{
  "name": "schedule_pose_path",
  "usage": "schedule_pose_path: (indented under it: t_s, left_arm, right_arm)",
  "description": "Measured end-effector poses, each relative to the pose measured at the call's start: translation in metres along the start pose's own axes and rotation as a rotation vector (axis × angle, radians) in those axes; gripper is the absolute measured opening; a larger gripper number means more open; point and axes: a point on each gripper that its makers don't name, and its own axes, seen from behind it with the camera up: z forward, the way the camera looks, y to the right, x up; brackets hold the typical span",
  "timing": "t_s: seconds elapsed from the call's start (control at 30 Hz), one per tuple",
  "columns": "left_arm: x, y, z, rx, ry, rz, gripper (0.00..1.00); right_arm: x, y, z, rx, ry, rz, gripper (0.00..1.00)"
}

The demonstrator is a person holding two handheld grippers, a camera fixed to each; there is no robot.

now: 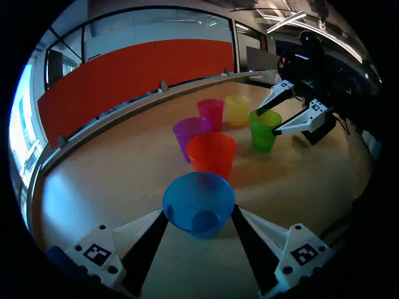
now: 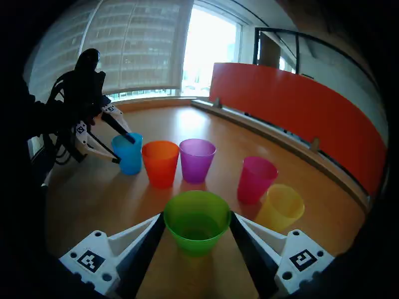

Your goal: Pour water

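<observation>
A blue cup [image 1: 199,199] stands on the wooden table between the fingers of my left gripper [image 1: 199,215], which press on both its sides. Farther right in the left gripper view, my right gripper [image 1: 266,122] holds the green cup [image 1: 263,133]. The right gripper view has that green cup [image 2: 197,224] close up, with my right gripper [image 2: 196,218] shut on it. Whether either cup holds water I cannot tell. At the left of that view, the left gripper [image 2: 124,147] clasps the blue cup [image 2: 128,158].
Between the two held cups stand an orange cup [image 2: 160,163], a purple cup [image 2: 197,160], a pink cup [image 2: 255,179] and a yellow cup [image 2: 282,207]. A red partition [image 2: 309,107] runs along the table's far edge. Windows lie behind the left gripper.
</observation>
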Motion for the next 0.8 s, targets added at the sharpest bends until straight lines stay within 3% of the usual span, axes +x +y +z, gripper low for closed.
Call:
schedule_pose_path:
  t_s: [0.2, 0.8]
  left_arm:
    - [-0.0032, 0.0037, -0.0044, -0.004, -0.013, 0.024, 0.9]
    - [-0.0059, 0.0065, -0.0056, -0.013, -0.032, 0.02, 0.9]
  right_arm:
    - [-0.0011, -0.0002, -0.0016, 0.002, -0.002, 0.015, 0.94]
    - [-0.0077, 0.0024, -0.0057, -0.008, -0.014, 0.055, 0.95]
